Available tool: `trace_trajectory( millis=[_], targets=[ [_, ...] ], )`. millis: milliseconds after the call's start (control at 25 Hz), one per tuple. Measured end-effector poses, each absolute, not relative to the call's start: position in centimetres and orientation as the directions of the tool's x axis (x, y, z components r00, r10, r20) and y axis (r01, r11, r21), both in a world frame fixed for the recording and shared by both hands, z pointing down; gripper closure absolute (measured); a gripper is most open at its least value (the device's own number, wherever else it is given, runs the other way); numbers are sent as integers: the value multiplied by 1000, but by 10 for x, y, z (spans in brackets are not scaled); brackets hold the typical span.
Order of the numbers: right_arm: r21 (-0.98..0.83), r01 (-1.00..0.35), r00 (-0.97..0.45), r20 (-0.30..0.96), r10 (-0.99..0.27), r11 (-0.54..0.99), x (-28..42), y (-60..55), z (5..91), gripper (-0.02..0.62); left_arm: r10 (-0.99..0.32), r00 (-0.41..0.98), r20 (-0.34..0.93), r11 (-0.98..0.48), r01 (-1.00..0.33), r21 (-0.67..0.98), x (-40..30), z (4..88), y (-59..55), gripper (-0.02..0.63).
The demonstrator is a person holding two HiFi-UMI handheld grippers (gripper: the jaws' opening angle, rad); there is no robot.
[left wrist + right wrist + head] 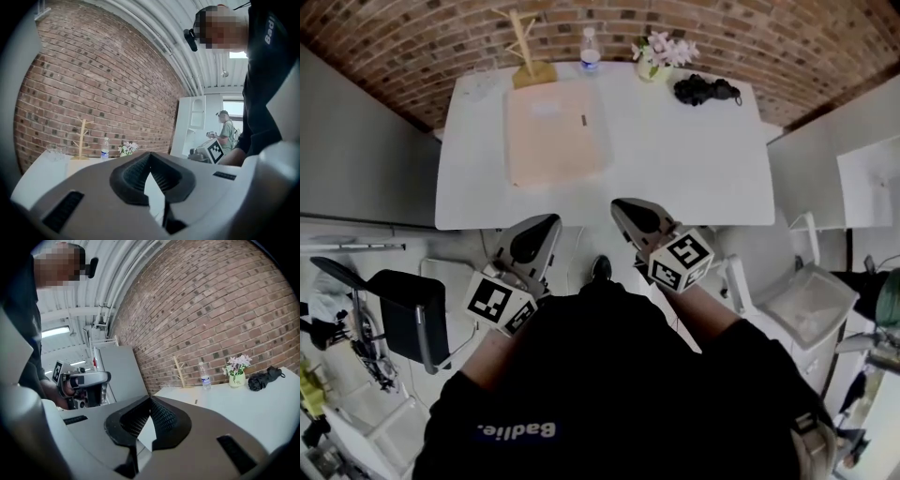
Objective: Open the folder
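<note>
A pale peach folder (555, 136) lies shut and flat on the left half of the white table (684, 169), with a small dark mark near its far right side. Both grippers are held close to my body, short of the table's near edge and well apart from the folder. My left gripper (546, 223) points toward the table with its jaws together and nothing between them (150, 157). My right gripper (619, 204) is beside it, also shut and empty (150, 399). From the right gripper view the folder (185, 397) shows low on the tabletop ahead.
Along the table's far edge stand a glass (483, 75), a wooden rack (525, 56), a water bottle (590, 52) and a flower vase (661, 54); a black folded umbrella (705, 90) lies at the far right. A black chair (408, 309) stands left, a white bin (811, 300) right.
</note>
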State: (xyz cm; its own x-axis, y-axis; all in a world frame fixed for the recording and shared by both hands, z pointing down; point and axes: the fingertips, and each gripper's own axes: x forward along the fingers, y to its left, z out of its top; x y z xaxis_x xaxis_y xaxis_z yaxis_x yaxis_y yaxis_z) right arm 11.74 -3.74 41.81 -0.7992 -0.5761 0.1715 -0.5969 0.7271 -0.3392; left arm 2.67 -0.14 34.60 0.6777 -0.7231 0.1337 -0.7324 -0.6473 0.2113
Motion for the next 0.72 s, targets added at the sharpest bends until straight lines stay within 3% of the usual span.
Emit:
trace_trajectory(
  millis=[720],
  targets=[
    [-368, -640, -768, 259, -586, 675, 104, -138, 499, 566, -749, 591, 299, -589, -801, 107, 2, 436, -80, 603]
  ],
)
